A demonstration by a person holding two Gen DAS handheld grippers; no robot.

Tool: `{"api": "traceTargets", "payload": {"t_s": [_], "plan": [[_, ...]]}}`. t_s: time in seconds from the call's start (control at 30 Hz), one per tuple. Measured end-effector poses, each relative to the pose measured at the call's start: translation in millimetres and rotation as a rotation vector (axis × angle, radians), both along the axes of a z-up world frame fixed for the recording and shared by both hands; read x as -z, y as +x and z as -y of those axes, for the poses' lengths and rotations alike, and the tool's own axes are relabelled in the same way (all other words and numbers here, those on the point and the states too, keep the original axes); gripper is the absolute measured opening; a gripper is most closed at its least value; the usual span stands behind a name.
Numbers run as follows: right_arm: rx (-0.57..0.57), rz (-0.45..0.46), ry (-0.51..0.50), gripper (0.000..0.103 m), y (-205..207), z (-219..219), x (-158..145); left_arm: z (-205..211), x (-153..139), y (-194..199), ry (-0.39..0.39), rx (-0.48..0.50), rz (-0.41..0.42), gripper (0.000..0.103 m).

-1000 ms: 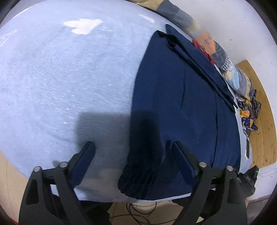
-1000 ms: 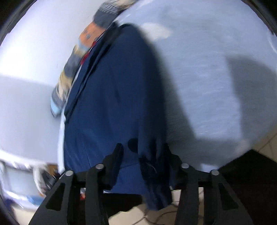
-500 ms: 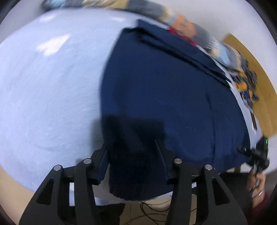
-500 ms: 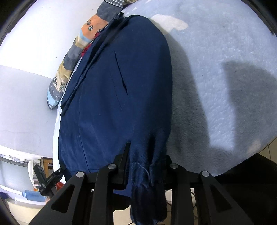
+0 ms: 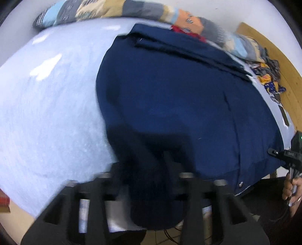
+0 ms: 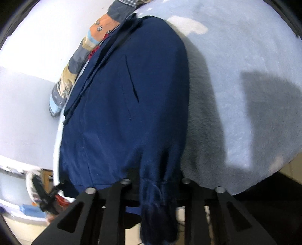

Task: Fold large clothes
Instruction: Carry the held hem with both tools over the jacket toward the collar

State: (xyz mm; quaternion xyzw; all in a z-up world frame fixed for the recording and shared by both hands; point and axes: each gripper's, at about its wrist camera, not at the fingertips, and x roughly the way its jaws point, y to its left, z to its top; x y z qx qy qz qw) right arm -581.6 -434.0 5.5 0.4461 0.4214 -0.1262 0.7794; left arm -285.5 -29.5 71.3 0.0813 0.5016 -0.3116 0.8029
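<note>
Garment: navy blue jacket [image 5: 179, 98], large, laid flat on the pale blue fleece cover [image 5: 47, 113]; same jacket [image 6: 122, 113] seen in the right wrist view.
Position: on one side of the cover, its far edge close to the patchwork quilt [image 5: 113, 9] along the wall, its near end reaching the front edge and hanging over it.
Surface: mostly smooth, with a folded band along the far edge, one slit pocket [image 6: 132, 79] and a metal snap [image 5: 240, 184] near the lower corner.
Cuff: ribbed, gathered sleeve end [image 6: 158, 207] hangs below the edge between the right tongs.
Left gripper [image 5: 149, 181]: jaws closing, with dark jacket fabric bunched between them; view blurred, contact of the pads cannot be told for certain.
Right gripper [image 6: 156, 182]: jaws closing, clenched on the sleeve just above the cuff.
Other: a hand [image 5: 291, 190] on the right gripper's handle at the left view's right border; wooden floor [image 5: 273, 56] beyond.
</note>
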Motion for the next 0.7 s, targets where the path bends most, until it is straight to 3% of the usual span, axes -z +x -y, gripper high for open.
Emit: {"api": "traceTargets", "payload": {"t_s": [0.13,0.33,0.7], "plan": [[-0.020,0.033,-0.068,0.010,-0.5,-7.1,-15.2,-3.3,-7.1,-4.7,-0.055,0.007,0.028,0.021],[-0.015,0.181,-0.023,0.009,-17.4,-3.9,-38.8,-15.3,-29.7,-16.2,-0.161,0.011,0.070,0.019],[-0.068,0.343,-0.050,0.009,-42.5,-17.3,-76.7,-31.2,-40.4,-36.4,-0.216,0.006,0.072,0.019]]}}
